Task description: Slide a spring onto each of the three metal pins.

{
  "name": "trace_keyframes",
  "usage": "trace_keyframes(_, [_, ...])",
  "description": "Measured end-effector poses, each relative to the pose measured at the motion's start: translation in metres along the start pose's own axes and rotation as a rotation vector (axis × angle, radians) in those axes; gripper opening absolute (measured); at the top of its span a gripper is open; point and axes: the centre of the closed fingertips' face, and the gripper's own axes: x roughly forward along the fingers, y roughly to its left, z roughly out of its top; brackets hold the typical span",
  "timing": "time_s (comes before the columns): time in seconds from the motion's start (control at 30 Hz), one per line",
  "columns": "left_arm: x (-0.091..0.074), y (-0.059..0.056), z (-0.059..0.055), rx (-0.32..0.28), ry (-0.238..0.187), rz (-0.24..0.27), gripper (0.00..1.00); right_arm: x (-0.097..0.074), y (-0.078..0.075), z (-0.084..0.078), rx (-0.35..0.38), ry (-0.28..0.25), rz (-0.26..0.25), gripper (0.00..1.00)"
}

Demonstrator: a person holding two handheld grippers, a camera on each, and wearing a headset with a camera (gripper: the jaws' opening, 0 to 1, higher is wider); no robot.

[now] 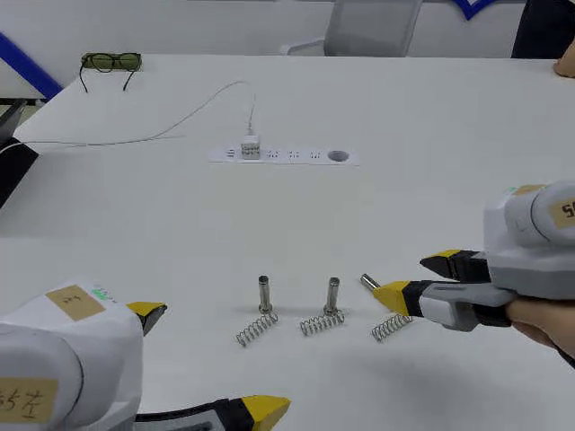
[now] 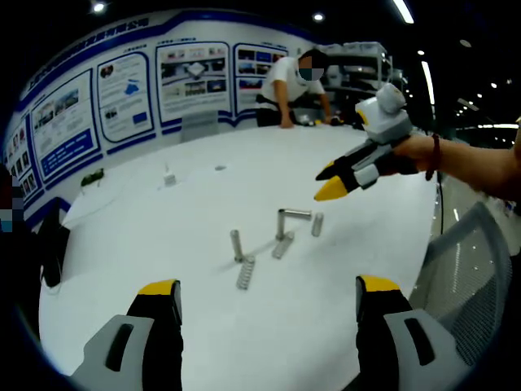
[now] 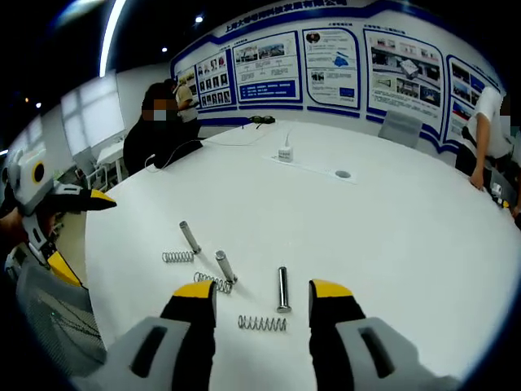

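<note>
— Springs first: how do we stand with them?
— None is on a pin yet. The left spring (image 1: pixel 257 329), middle spring (image 1: pixel 322 323) and right spring (image 1: pixel 391 327) each lie flat on the table (image 1: pixel 404 206), just in front of the foot of their own pin. Each pair is laid out ready.
— And the pins?
— The left pin (image 1: pixel 264 294) and middle pin (image 1: pixel 333 295) stand upright and bare. The right pin (image 1: pixel 367 282) is partly behind a jaw in the head view. In the right gripper view it looks upright too.
— Why do we hold the right gripper (image 3: pixel 262 289) there?
— We judge we are lining it up on that pin and its spring. Its jaws are apart and grip nothing, low over the table, and the pin shows between them.
— The left gripper (image 2: pixel 267 285)?
— Its jaws are wide apart and empty. It hangs near us, well clear of the row. We judge it is kept free to steady a pin or take a spring at its own end.
</note>
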Motion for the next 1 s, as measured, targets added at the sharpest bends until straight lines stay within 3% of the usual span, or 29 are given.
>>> trace_keyframes(0.57, [0.005, 0.0, -0.002, -0.005, -0.003, -0.015, 0.89, 0.045, -0.005, -0.006, -0.008, 0.078, 0.028, 0.33])
trace_keyframes(0.83, [0.009, -0.001, -0.004, 0.001, -0.005, -0.025, 0.88, 0.067, -0.015, -0.021, -0.01, 0.117, -0.002, 0.3])
trace_keyframes(1.0, [0.01, -0.001, -0.006, 0.005, -0.004, -0.028, 0.88, 0.076, -0.016, -0.024, 0.001, 0.108, -0.01, 0.25])
